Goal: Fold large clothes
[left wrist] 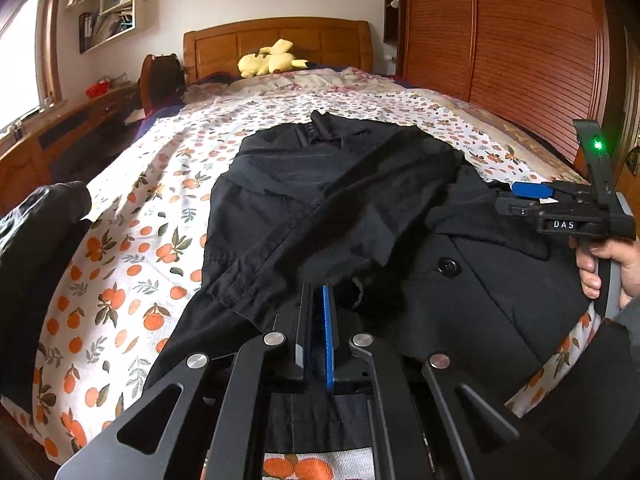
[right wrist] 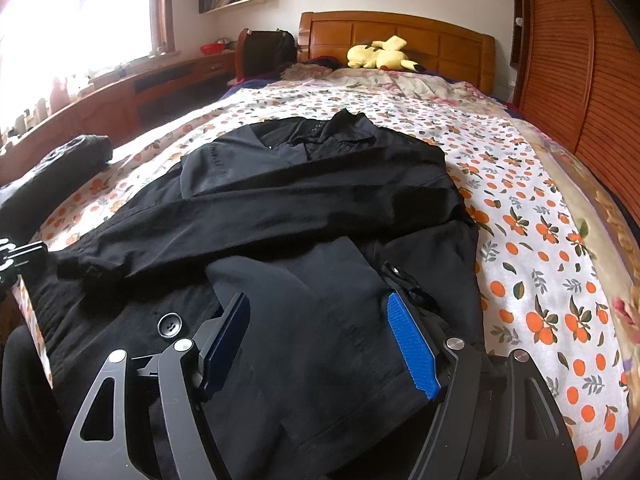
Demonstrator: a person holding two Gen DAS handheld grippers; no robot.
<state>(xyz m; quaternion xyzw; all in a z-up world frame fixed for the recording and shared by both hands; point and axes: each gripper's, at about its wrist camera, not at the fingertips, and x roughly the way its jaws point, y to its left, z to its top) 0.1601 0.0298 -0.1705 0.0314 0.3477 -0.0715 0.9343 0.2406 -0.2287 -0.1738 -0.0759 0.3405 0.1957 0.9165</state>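
Observation:
A large black coat (left wrist: 340,200) lies spread on the orange-print bedsheet (left wrist: 132,240), collar toward the headboard. One sleeve (left wrist: 288,236) is folded diagonally across its chest, and a black button (left wrist: 449,266) shows lower down. My left gripper (left wrist: 318,290) is shut, its tips pinching dark cloth just below the sleeve's cuff. In the right wrist view the same coat (right wrist: 320,208) fills the middle. My right gripper (right wrist: 318,300) stands open over its lower right part, with a flat fold of cloth lying between the blue pads (right wrist: 412,344) but not pressed. A hand holds the right gripper (left wrist: 510,198) at the coat's right edge.
A yellow plush toy (left wrist: 270,59) rests by the wooden headboard (left wrist: 280,36). A slatted wooden wardrobe (left wrist: 520,48) runs along the bed's right side. Left of the bed stand a desk (right wrist: 160,80) and a chair with a dark bag (right wrist: 266,50). Another black garment (right wrist: 60,168) lies at the bed's left edge.

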